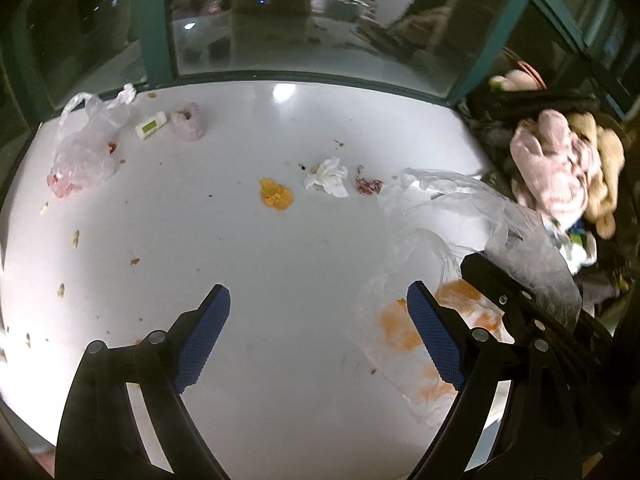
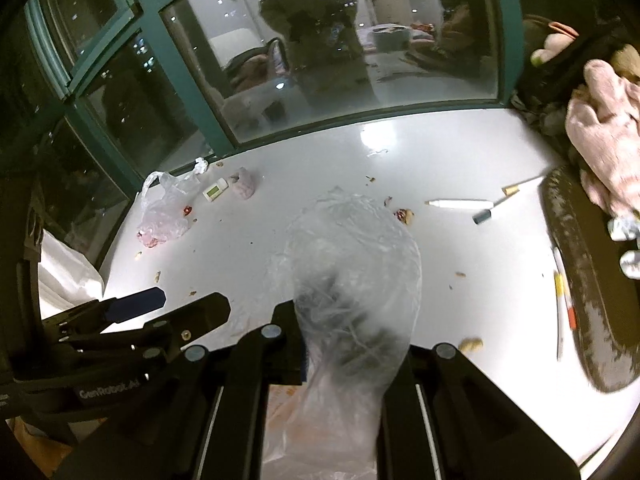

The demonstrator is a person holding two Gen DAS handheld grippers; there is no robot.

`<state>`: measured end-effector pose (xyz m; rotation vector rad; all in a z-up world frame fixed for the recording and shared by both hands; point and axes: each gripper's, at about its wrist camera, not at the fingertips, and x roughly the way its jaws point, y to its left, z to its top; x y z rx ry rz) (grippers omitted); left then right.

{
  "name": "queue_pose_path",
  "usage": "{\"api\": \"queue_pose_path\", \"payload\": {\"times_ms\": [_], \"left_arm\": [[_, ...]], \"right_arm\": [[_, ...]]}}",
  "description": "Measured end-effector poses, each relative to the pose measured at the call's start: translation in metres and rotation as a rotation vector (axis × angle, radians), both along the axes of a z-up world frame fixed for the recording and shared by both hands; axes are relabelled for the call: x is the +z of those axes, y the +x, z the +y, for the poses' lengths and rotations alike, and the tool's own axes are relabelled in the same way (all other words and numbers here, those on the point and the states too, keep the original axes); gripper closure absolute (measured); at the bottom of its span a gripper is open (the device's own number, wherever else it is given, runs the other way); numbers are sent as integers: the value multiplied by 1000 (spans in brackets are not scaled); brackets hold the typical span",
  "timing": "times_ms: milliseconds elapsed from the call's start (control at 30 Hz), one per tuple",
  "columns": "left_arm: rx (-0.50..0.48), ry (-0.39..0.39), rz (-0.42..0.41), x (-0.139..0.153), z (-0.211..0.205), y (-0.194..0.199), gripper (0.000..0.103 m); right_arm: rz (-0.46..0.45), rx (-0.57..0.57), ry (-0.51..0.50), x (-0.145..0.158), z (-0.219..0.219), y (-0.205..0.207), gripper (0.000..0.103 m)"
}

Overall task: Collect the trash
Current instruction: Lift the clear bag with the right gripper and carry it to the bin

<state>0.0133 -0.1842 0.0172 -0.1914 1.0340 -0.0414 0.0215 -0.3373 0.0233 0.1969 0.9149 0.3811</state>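
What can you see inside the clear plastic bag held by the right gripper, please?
The clear plastic bag, pinched by the right gripper, shows orange peel pieces and smears inside; crumpled folds hide anything deeper.

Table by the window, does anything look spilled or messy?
Yes. An orange smear sits mid-table, crumbs lie scattered around it, and the clear bag in the right gripper is orange-stained inside.

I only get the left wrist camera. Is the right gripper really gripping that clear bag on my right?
Observer: Yes. The right gripper is shut on the clear bag, which bunches up above its fingers.
Operator: Any litter beyond my right edge?
Observer: A white marker lies flat, right of the bag.
Operator: Anything nearer?
Observer: A tan scrap, perhaps a nut shell, sits just right of that gripper.
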Motion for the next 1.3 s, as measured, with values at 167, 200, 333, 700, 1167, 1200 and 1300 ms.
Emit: {"api": "queue_pose_path", "payload": {"times_ms": [167,200,333,700,1167,1200,1300], "left_arm": [[-75,8,-8,5,10,-15,16],[-82,4,-9,4,12,-17,16],[-141,-25,17,-1,19,-25,16],[-341,-53,15,-6,17,-47,16],[-649,-91,42,-14,-55,-87,16],[-666,-95,43,-14,-62,-90,16],[-735,-98,41,-12,-92,-102,16]], "right_arm": [[-2,-70,3,7,8,-22,93],[-7,-77,-4,8,11,-26,93],[-4,-132,-24,10,17,-46,93],[8,-347,-70,9,25,-103,93],[49,-641,-103,4,-15,-181,93],[45,-660,-107,5,-20,-187,93],[36,-725,-116,8,-39,-208,93]]}}
